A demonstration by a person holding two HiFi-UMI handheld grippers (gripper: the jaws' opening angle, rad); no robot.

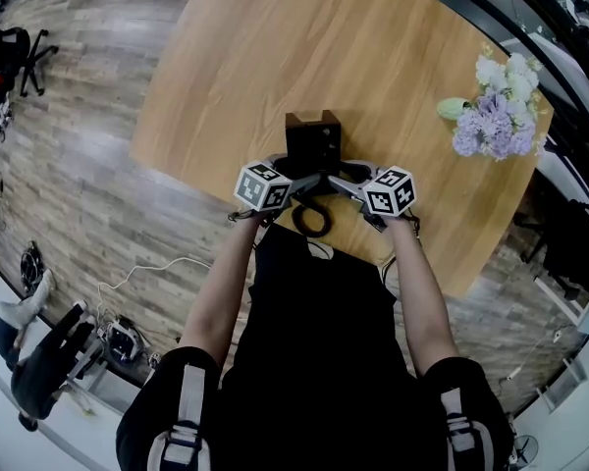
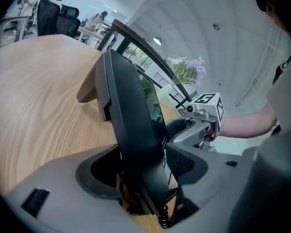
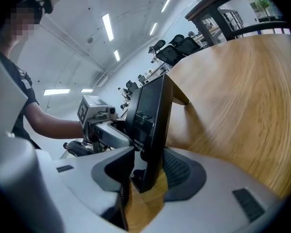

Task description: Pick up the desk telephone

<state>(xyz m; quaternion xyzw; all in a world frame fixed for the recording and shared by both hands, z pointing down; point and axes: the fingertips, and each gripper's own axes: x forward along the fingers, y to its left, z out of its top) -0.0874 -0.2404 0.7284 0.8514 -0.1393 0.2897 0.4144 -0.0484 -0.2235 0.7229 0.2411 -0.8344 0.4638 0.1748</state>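
Note:
A black desk telephone [image 1: 312,140] stands on the wooden table [image 1: 226,67] near its front edge, and its coiled cord [image 1: 311,216] loops off toward me. My left gripper [image 1: 302,183] reaches in from the left. In the left gripper view [image 2: 143,164] the phone's body [image 2: 131,120] sits between the wide jaws, with no firm press visible. My right gripper [image 1: 344,178] comes from the right. Its jaws [image 3: 148,169] stand wide around the phone's lower corner [image 3: 153,115], with table showing beneath. Each gripper sees the other across the phone.
A bunch of pale purple and white flowers [image 1: 496,116] lies at the table's right end. The table's front edge runs just under my hands. Office chairs [image 1: 15,52] and a white cable [image 1: 147,273] are on the wood floor to the left.

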